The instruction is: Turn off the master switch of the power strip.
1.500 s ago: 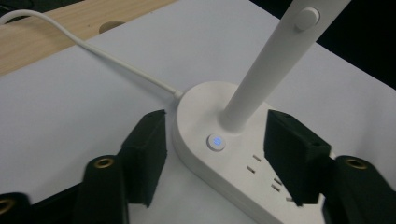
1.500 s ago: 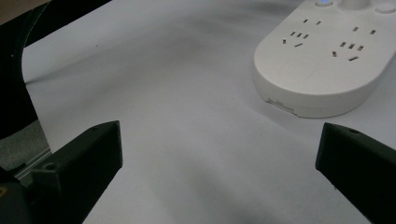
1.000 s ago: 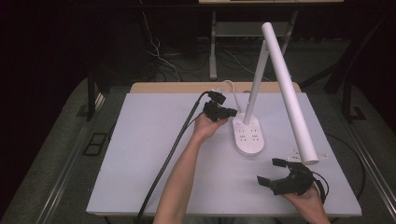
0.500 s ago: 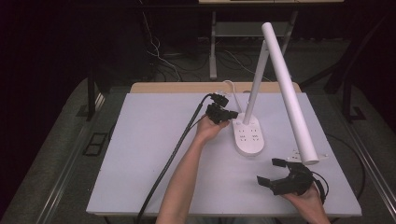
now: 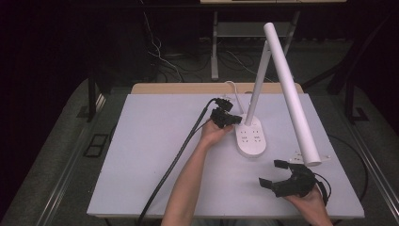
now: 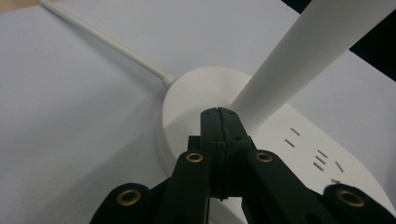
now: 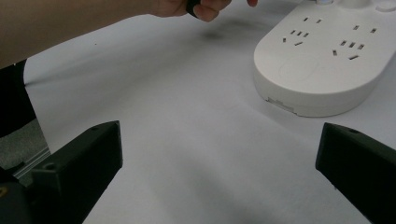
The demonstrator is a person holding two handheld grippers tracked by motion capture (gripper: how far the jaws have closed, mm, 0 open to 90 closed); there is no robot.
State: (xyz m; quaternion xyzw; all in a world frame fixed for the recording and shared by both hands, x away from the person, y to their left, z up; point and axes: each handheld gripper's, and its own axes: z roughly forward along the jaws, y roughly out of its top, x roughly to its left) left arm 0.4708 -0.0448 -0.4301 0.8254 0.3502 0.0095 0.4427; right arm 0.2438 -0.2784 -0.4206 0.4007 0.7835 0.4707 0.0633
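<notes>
High view showed a white desk lamp with an oval plastic base carrying socket slots [image 5: 251, 137] standing right of centre on the pale grey tabletop [image 5: 150, 155], its slim white stem [image 5: 256, 87] rising from the far end of the base and its long white tubular head [image 5: 291, 94] slanting down toward the near right. A thin white cord [image 6: 107, 44] left the far end of the base across the tabletop. The left gripper [image 5: 234, 118] sat at the base's far left edge, by the foot of the stem; in the left gripper view its jaws were pressed fully together with nothing between them, tips over the base top right beside the stem. Whether the tips touched the base could not be told. The right gripper [image 5: 273, 174] hovered near the tabletop's near right edge, apart from the lamp, jaws spread wide and empty, pointed toward the base.
</notes>
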